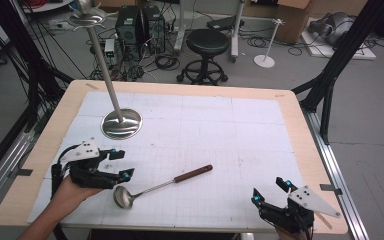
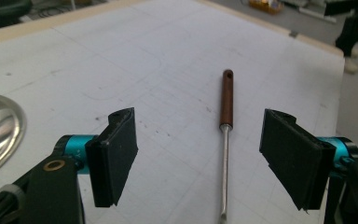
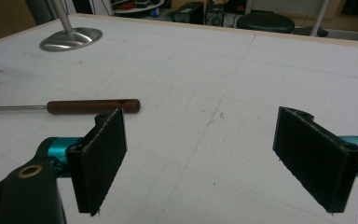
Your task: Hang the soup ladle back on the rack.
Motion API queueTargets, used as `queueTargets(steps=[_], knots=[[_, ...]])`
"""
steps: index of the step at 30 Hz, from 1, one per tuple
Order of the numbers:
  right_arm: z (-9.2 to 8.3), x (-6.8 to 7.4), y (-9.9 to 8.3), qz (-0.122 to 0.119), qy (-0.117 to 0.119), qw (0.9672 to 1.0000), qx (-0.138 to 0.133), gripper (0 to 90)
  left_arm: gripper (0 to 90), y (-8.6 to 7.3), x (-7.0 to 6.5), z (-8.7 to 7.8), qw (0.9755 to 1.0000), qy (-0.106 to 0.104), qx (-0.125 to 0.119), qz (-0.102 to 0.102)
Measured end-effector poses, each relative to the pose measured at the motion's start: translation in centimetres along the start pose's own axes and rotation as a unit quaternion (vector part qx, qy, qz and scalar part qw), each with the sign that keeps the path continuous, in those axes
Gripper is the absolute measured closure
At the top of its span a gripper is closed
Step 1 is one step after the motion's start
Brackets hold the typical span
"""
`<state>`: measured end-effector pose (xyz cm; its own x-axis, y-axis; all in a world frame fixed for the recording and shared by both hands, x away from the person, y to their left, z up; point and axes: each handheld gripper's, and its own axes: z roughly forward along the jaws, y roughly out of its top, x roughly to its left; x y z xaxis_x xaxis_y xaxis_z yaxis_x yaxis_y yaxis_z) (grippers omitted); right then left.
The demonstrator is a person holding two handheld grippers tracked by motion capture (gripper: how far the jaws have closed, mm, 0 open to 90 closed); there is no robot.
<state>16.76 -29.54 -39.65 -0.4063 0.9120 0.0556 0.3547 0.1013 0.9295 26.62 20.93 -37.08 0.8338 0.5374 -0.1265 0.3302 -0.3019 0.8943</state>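
- My left gripper (image 1: 121, 164) hovers over the ladle (image 1: 152, 189), jaws wide apart and nothing between the pads — in the left gripper view the thin steel shaft and brown wooden handle (image 2: 226, 98) lie on the mat between the two jaws, untouched.
- The ladle lies flat on the white mat (image 1: 205, 125) near the front edge, bowl (image 1: 123, 197) toward my left hand, wooden handle pointing away to the right.
- If I close on the thin steel shaft, I expect it to roll or pivot in the pads — the heavy bowl would swing down.
- If I come down too steeply, a jaw tip could jam on the mat or push the ladle sideways before I grip.
- The stand (image 1: 122, 123) with its tall pole sits close behind my left gripper; a careless lift could knock the ladle against it.
- My right gripper (image 1: 270, 192) rests near the front right corner, jaws open and empty, well apart from the ladle — no help if it slips.
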Motion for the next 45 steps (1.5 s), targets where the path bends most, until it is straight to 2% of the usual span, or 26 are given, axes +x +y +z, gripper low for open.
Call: queueTargets(steps=[2,5,7,12,18,19,23,25,26,27,28,29,31,33,36,37,39,40,41,43,45], knots=[[0.0,0.0,0.0,0.001,0.001,1.0,0.003,16.2,29.5,0.3,-0.4,0.9,0.9996,-0.014,0.021,0.008],[0.0,0.0,0.0,0.0,0.0,1.0,0.001,16.2,29.8,0.5,-0.8,2.2,0.9977,-0.027,0.056,0.025],[-0.1,0.0,0.1,0.002,0.0,1.0,0.0,16.2,29.9,0.8,-1.1,2.9,0.9965,-0.035,0.07,0.029],[0.0,-0.1,0.1,0.002,-0.001,1.0,-0.001,16.2,33.0,1.5,-1.6,4.6,0.9904,-0.055,0.115,0.054],[-0.1,0.0,0.3,0.0,0.0,1.0,-0.005,16.2,37.4,1.3,-1.8,6.7,0.9794,-0.076,0.178,0.059],[-0.2,-0.1,0.3,0.0,0.0,1.0,-0.005,16.2,38.1,1.3,-1.8,7.0,0.9761,-0.079,0.192,0.065],[-0.4,-0.2,0.2,0.007,-0.001,0.9999,-0.008,16.2,41.1,1.3,-1.8,8.1,0.9678,-0.081,0.228,0.069],[-0.4,-0.2,0.3,0.008,-0.002,0.9999,-0.009,16.2,42.4,1.2,-1.7,8.5,0.9658,-0.079,0.238,0.066],[-0.5,-0.3,0.3,0.007,-0.003,0.9999,-0.01,16.2,42.5,1.2,-1.7,8.7,0.9641,-0.083,0.244,0.066],[-0.5,-0.2,0.3,0.009,-0.002,0.9999,-0.009,16.2,42.6,1.2,-1.7,8.8,0.9636,-0.081,0.246,0.065],[-0.4,-0.3,0.3,0.006,-0.003,0.9999,-0.01,16.2,42.9,1.2,-1.7,8.9,0.9614,-0.083,0.253,0.069],[-0.4,-0.3,0.3,0.007,-0.003,0.9999,-0.01,16.2,43.6,1.1,-1.7,9.1,0.9609,-0.084,0.255,0.068],[-0.4,-0.2,0.3,0.01,-0.002,0.9999,-0.009,16.2,44.1,0.9,-1.8,9.4,0.9572,-0.082,0.267,0.075],[-0.4,-0.2,0.3,0.008,-0.001,0.9999,-0.01,16.2,44.6,0.8,-1.8,9.5,0.9548,-0.082,0.275,0.076],[-0.4,-0.2,0.3,0.008,-0.001,0.9999,-0.01,16.2,46.5,0.7,-1.8,9.7,0.9548,-0.075,0.277,0.079],[-0.4,-0.2,0.3,0.01,0.0,0.9999,-0.011,16.2,47.1,0.7,-1.7,9.8,0.953,-0.075,0.282,0.081],[-0.4,-0.2,0.3,0.009,0.001,0.9999,-0.013,16.2,48.8,0.7,-1.8,10.0,0.9526,-0.074,0.284,0.08],[-0.3,-0.2,0.3,0.008,0.0,0.9999,-0.014,16.2,49.8,0.7,-1.8,10.0,0.9505,-0.074,0.29,0.083],[-0.4,-0.2,0.3,0.009,-0.001,0.9999,-0.014,16.2,51.2,0.6,-1.9,10.1,0.9507,-0.075,0.29,0.08],[-0.4,-0.2,0.3,0.011,-0.001,0.9999,-0.013,16.2,53.5,0.6,-1.9,10.3,0.9475,-0.077,0.299,0.085],[-0.4,-0.2,0.3,0.011,-0.001,0.9999,-0.013,16.2,54.6,0.5,-2.0,10.5,0.9456,-0.072,0.306,0.085]])
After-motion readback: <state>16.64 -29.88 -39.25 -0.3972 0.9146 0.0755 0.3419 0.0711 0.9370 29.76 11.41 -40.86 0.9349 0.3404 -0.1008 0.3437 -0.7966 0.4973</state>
